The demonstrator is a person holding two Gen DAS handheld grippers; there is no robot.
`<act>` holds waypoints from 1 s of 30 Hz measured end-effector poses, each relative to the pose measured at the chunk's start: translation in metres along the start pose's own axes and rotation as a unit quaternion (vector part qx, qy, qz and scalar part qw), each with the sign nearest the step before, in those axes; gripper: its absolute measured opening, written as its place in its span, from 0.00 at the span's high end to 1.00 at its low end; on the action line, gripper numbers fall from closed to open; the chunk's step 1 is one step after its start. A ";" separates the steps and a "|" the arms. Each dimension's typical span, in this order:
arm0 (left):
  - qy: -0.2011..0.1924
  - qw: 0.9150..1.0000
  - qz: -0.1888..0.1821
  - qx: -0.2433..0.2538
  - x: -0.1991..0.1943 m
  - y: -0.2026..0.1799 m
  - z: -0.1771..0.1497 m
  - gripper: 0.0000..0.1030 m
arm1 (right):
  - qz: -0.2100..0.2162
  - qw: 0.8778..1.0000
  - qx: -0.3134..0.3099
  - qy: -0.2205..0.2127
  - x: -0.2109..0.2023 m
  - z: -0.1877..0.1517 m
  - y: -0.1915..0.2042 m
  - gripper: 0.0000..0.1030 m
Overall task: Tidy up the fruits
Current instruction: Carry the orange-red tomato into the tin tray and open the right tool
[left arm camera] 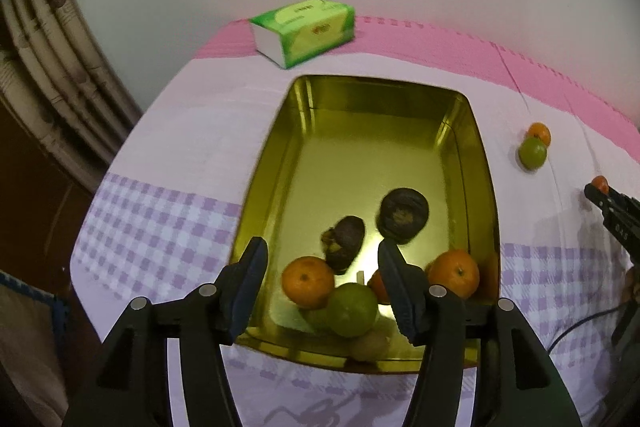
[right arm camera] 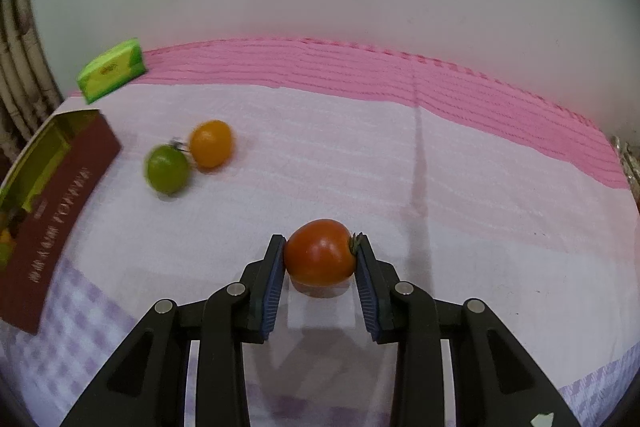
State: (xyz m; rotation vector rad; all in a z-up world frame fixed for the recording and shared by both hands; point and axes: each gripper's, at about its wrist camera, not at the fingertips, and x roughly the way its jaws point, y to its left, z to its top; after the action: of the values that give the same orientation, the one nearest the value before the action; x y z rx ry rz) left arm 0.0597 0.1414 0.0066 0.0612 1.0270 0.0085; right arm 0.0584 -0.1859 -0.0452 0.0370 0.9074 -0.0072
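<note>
A gold tin box (left arm camera: 472, 163) holds two dark fruits (left arm camera: 403, 213), two oranges (left arm camera: 307, 281), a green fruit (left arm camera: 352, 309) and others under them. My left gripper (left arm camera: 320, 263) is open and empty, hovering over the box's near end. My right gripper (right arm camera: 320, 255) is shut on a red tomato (right arm camera: 320, 253) just above the cloth; it also shows in the left wrist view (left arm camera: 600, 189). A green fruit (right arm camera: 167, 169) and an orange fruit (right arm camera: 211, 143) lie together on the cloth, also in the left wrist view (left arm camera: 532, 153).
A green tissue pack (left arm camera: 306, 29) lies at the table's far edge, also in the right wrist view (right arm camera: 112, 70). The box's dark red side (right arm camera: 60, 223) is at the left of the right wrist view. A wall stands behind the table; pipes run at the left.
</note>
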 end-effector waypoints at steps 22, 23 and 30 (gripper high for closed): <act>-0.009 0.993 0.044 -0.105 -0.030 0.075 -0.020 0.36 | 0.175 0.973 -0.152 -0.017 -0.051 0.008 0.208 0.69; -0.008 0.994 0.045 -0.104 -0.029 0.075 -0.020 0.36 | 0.177 0.972 -0.156 -0.016 -0.050 0.007 0.214 0.69; -0.001 0.994 0.046 -0.095 -0.027 0.071 -0.021 0.36 | 0.173 0.969 -0.178 0.002 -0.028 0.008 0.242 0.69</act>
State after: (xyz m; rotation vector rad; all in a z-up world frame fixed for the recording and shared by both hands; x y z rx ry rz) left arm 0.0298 0.2120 0.0227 -0.0657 1.0160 0.1899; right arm 0.0530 0.0557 -0.0108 -0.1401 0.8847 0.4815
